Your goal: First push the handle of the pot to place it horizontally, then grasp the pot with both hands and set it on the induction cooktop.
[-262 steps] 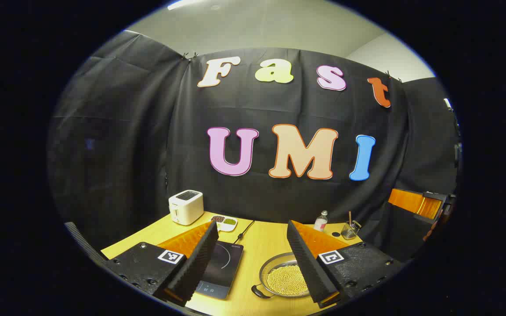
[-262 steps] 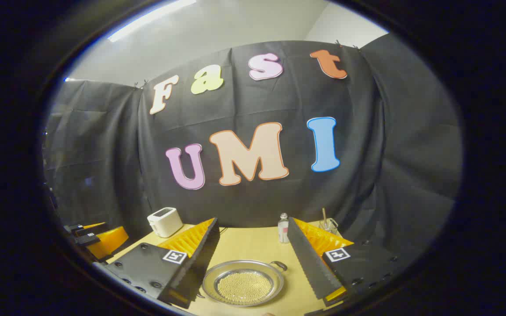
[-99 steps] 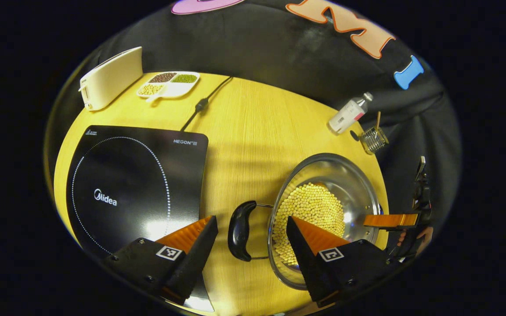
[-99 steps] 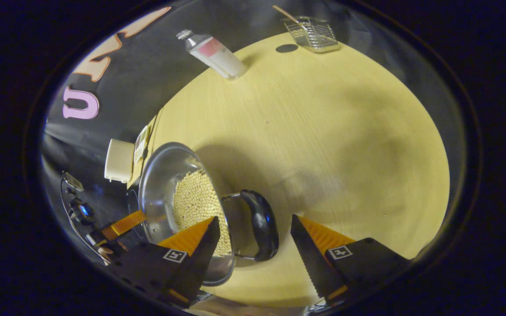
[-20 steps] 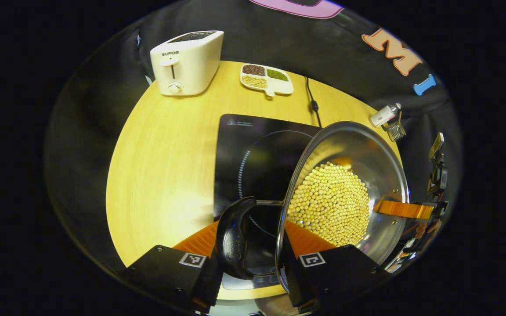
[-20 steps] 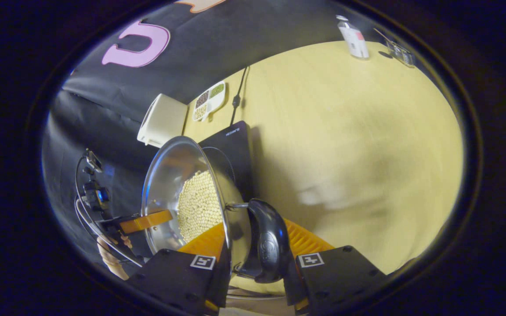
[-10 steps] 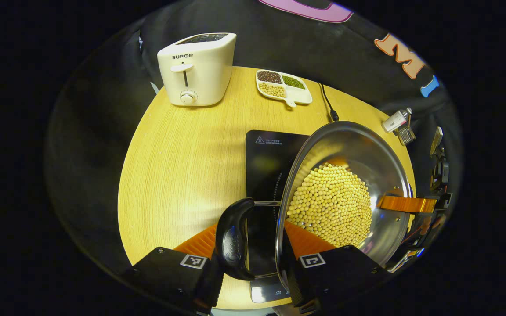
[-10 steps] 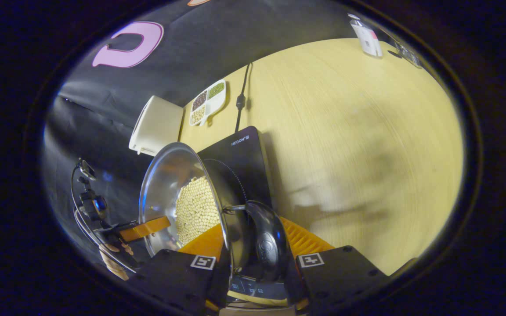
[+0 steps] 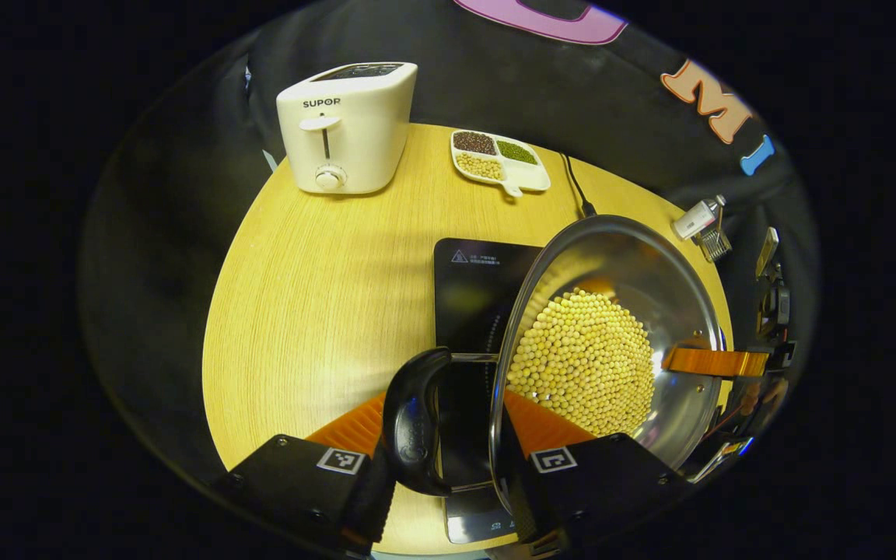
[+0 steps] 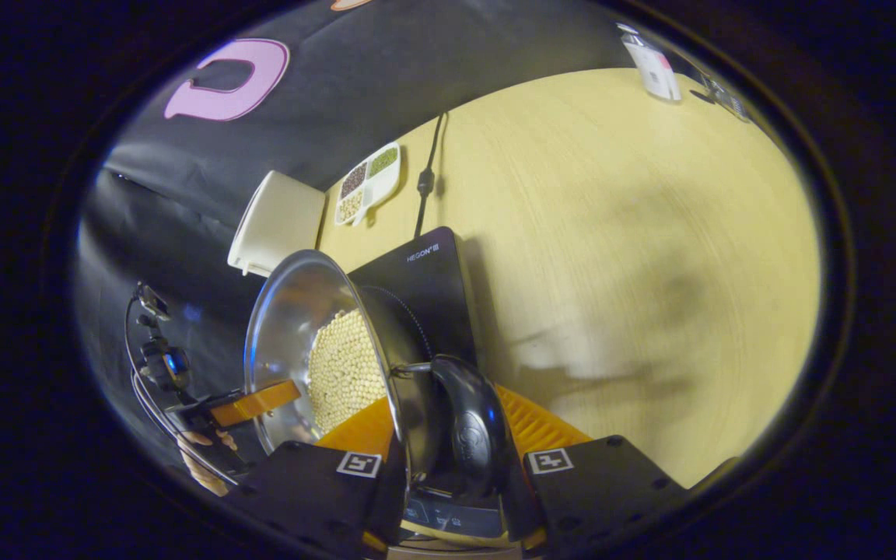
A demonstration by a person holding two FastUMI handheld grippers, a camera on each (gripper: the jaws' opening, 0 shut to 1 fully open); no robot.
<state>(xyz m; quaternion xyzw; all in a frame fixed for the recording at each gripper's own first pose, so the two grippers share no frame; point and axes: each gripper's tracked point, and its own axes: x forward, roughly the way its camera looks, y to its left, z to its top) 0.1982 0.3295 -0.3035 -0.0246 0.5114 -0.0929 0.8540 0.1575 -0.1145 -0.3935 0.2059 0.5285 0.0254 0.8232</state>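
A steel pot filled with pale yellow beans hangs over the black induction cooktop. My left gripper is shut on the pot's black side handle, with the rim beside its right finger. In the right gripper view my right gripper is shut on the opposite black handle of the pot, above the cooktop. Each view catches the other gripper across the pot: the right one, and the left one with a hand. I cannot tell whether the pot's base touches the glass.
A white toaster and a divided dish of beans stand at the back of the wooden table. The cooktop's cord runs behind the pot. A small bottle and a wire basket sit at the far right.
Over the last second both grippers carried the pot left until it came over the cooktop. In the last half second it shifted only slightly. Both grips have held.
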